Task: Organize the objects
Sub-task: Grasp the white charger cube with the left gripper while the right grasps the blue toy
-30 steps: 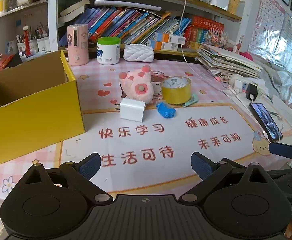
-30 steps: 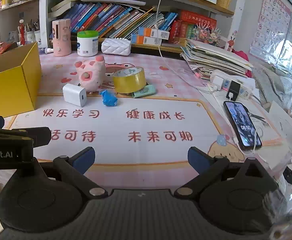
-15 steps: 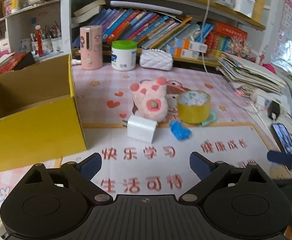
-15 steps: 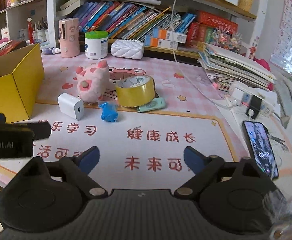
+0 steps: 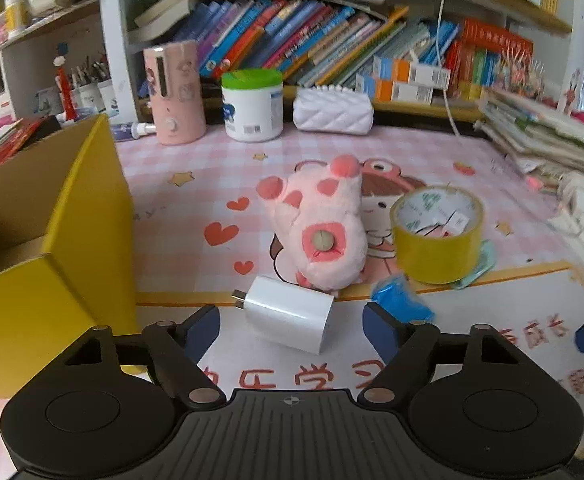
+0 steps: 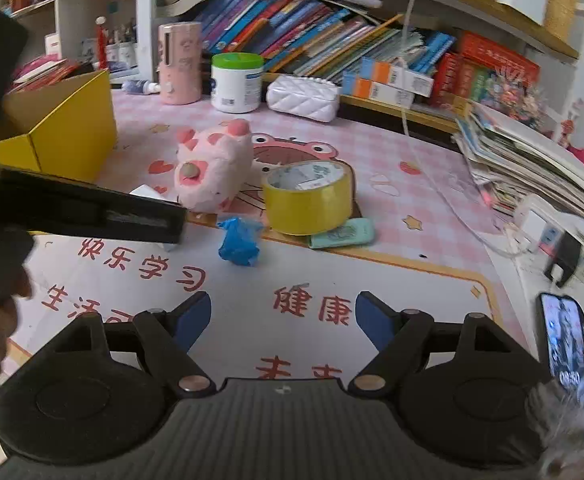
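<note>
Left gripper (image 5: pixel 291 322) fingers were closing, unclenched, straddling the white cube-shaped plastic charger (image 5: pixel 290 318) mid-bench beside the open yellow cardboard box (image 5: pixel 92 216). Right gripper (image 6: pixel 283 314) was closing on nothing. Risk: smooth charger skids or twists, nudging the pink plush pig (image 5: pixel 320 228) touching it.

Setting: child's study corner in a home. Desk (image 5: pixel 412 152) covered by a pink checked mat (image 5: pixel 196 168) with cartoon figures, hearts and large red Chinese characters. Far side: shelf unit packed with leaning children's books (image 5: pixel 292 40); pen cups (image 5: pixel 92 92) at far left. On the desk: pink plush pig (image 5: pixel 324 232), pink appliance (image 5: pixel 174 92), green-lidded tub (image 5: pixel 253 104), white quilted pouch (image 5: pixel 332 114). Right: stacked papers and booklets (image 6: pixel 532 160), power strip (image 6: pixel 548 228), lit phone (image 6: pixel 566 344). Alphabet poster on the right wall.
</note>
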Motion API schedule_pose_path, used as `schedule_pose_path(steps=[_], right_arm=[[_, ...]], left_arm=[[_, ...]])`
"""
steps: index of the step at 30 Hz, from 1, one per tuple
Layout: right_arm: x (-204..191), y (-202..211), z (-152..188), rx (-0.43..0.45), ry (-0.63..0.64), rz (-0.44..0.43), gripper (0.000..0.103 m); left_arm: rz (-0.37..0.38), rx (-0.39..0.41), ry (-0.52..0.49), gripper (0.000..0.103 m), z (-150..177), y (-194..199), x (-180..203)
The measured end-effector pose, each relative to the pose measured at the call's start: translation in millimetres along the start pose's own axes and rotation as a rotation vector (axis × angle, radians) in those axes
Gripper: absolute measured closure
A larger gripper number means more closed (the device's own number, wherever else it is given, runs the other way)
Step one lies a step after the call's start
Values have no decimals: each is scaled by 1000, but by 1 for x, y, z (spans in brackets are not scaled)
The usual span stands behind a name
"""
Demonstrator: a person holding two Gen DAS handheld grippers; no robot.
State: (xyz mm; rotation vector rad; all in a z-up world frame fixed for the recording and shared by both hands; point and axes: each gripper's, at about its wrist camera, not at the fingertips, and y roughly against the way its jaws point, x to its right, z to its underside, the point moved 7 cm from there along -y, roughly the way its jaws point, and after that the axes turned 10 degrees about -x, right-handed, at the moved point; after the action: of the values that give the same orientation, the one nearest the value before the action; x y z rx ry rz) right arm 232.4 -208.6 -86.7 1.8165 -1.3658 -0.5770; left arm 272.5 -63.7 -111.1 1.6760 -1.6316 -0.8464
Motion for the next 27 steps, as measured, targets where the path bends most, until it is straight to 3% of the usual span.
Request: schedule_pose_path(steps=[5,8,15,27], right_arm=[[-3,-12,0,-17,50,-24,24],[-3,-17,-2,-22,71,-42,24],[-5,-39,-15,-43,73,-92,43],[-24,-86,-52,-55,45,-158,49]], left_arm=[[-10,-39,1,36,-2,-25,2],[-15,-49,9,49,-2,-32,0],[24,-50,40,49,4,-12,-7],[23,8,42,49,24,66,-28]])
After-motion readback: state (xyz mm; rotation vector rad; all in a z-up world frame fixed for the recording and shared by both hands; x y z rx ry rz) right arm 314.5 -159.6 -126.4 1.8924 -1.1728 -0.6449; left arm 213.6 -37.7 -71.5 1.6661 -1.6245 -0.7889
